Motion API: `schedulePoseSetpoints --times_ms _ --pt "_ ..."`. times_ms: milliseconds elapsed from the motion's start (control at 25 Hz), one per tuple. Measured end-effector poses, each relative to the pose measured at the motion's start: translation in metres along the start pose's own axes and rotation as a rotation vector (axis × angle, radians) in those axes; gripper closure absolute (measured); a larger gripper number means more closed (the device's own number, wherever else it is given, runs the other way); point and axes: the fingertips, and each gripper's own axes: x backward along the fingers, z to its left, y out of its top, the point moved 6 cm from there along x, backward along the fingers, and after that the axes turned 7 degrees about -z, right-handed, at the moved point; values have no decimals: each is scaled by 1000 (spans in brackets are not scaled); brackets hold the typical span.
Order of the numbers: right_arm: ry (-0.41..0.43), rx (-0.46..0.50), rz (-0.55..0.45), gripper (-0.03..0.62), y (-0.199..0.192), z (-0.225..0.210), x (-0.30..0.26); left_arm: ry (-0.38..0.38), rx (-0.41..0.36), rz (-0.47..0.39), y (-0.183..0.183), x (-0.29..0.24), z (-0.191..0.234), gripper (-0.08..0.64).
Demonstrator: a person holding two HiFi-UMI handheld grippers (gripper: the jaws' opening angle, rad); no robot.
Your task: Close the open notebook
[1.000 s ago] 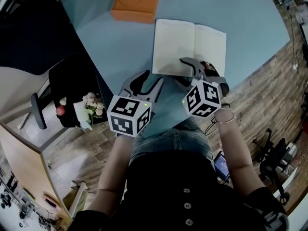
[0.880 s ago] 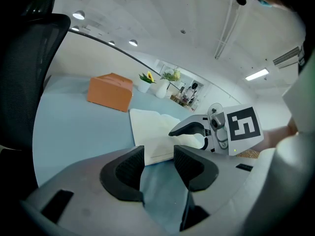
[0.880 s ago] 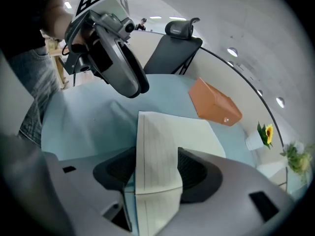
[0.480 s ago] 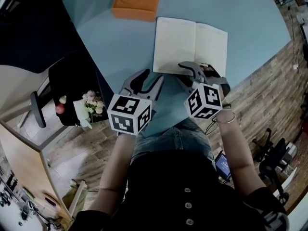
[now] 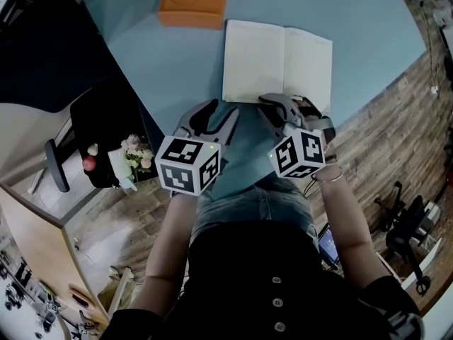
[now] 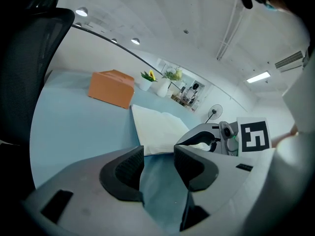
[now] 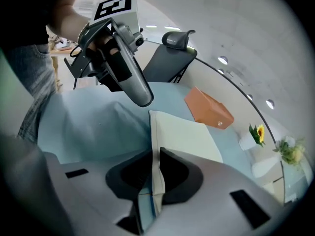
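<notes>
Notebook (image 5: 277, 61) (image 6: 156, 126) (image 7: 184, 136): it lies open on the table, with two blank pages facing up and the fold running from near to far.
Place of the notebook: about the middle of the light blue table (image 5: 163, 55) (image 6: 69, 127) (image 7: 83, 127), with its near edge just in front of both your grippers.
Right gripper (image 5: 287, 107) (image 7: 156, 167): its jaws are closed on the near edge of the notebook, at the right-hand page. In the right gripper view the pale edge stands thin between the two dark pads, and the page spreads out to the right of them.
Left gripper (image 5: 212, 119) (image 6: 158, 165): its jaws stand apart and hold nothing — only bare table shows between them. It is just near of the notebook's near left corner and does not touch it.
The two grippers: side by side at the near side of the table, close to each other but apart.
Orange box (image 5: 195, 2) (image 6: 111, 88) (image 7: 209, 107): it is on the table at the far left of the notebook, near its far left corner, and I cannot tell whether they touch.
Black chair (image 5: 42, 48) (image 6: 24, 58): it stands at the left of the table.
Wooden floor (image 5: 396, 140): it shows at the right, beyond the table edge.
</notes>
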Motion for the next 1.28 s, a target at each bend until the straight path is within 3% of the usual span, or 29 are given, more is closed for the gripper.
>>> schedulePoseSetpoints --times_ms 800,1000,1280 --pt "-45 -141 -133 552 4 -13 25 44 127 -86 24 -26 -8 382" --pt "-33 -134 -161 549 3 -17 31 57 97 -96 33 -26 -18 396" --pt "-7 -84 -155 524 -5 -14 33 79 10 -116 37 -25 -38 479"
